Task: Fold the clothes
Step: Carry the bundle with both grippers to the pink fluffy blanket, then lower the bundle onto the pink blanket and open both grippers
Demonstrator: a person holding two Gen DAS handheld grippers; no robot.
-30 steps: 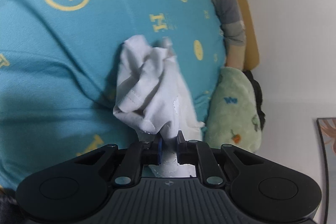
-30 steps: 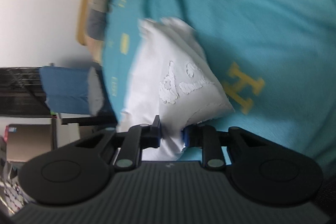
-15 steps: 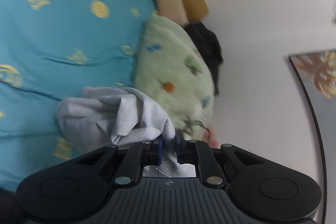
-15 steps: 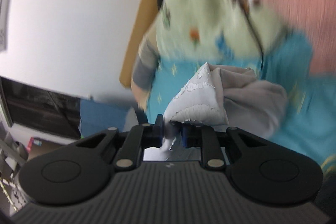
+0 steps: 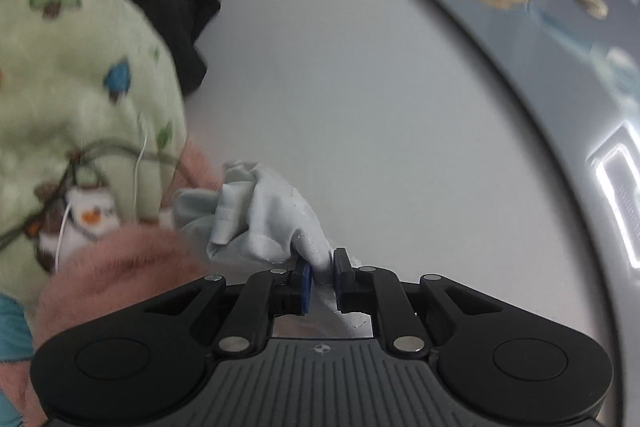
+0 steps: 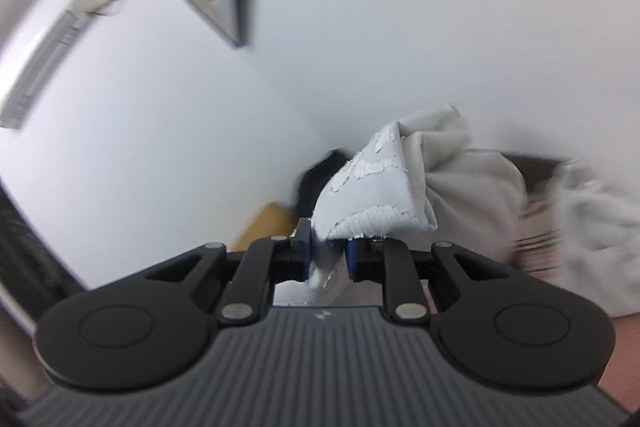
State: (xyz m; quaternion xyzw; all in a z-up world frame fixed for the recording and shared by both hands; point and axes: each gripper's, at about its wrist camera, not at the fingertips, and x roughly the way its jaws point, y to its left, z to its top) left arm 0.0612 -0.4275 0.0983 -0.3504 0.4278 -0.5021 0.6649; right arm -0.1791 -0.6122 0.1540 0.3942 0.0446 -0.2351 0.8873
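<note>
Both tongs pinch the white garment (image 5: 260, 219), held up before a pale wall. The left tongs (image 5: 319, 277) view alone shows a green fleece blanket (image 5: 80, 99); the right tongs (image 6: 327, 257) view shows the garment's cracked print and a wall-mounted air conditioner (image 6: 40, 63).

Landmark: patterned blanket (image 5: 80, 99)
Dark garment (image 5: 168, 7): behind the blanket, against the wall (image 5: 340, 67)
Fuzzy cloth (image 5: 120, 267): before the blanket
Framed picture (image 5: 540, 7): on the wall, right of the blanket

bed: teal sheet (image 5: 12, 323) | on it: green blanket (image 5: 80, 87), pink fleece (image 5: 120, 263)
</note>
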